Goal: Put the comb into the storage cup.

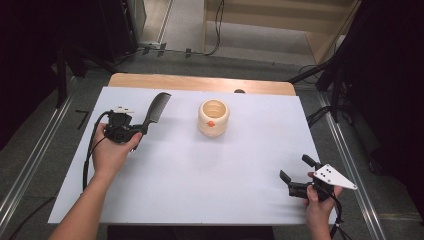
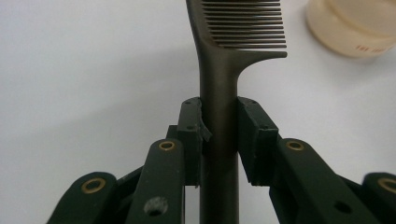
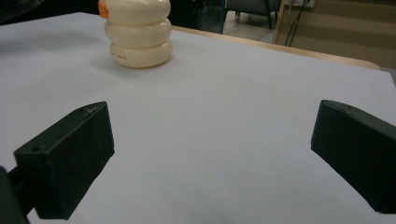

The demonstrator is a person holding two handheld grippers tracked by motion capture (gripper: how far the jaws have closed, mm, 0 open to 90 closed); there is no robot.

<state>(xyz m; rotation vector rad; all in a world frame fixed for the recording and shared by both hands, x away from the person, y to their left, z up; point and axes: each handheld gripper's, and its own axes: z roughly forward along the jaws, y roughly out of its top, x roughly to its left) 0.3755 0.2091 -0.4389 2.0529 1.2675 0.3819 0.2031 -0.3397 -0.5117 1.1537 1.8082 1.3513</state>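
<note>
One dark plastic comb (image 1: 156, 107) with a long straight handle and a single row of fine teeth is pinched at its handle by the left gripper (image 1: 143, 130), whose two black pads (image 2: 191, 135) press against it from either side. The comb juts away from the person over the left part of the white-covered table (image 1: 200, 175), toothed end farthest from the hand. One cream, ribbed ceramic pot (image 1: 213, 118), stacked in three rounded rings and bearing an orange spot, stands open-topped near the table's middle, well apart from the comb; small red lettering near its base is too blurred to read. The right gripper (image 1: 295, 175) rests near the table's right corner, jaws spread wide around bare tabletop.
</note>
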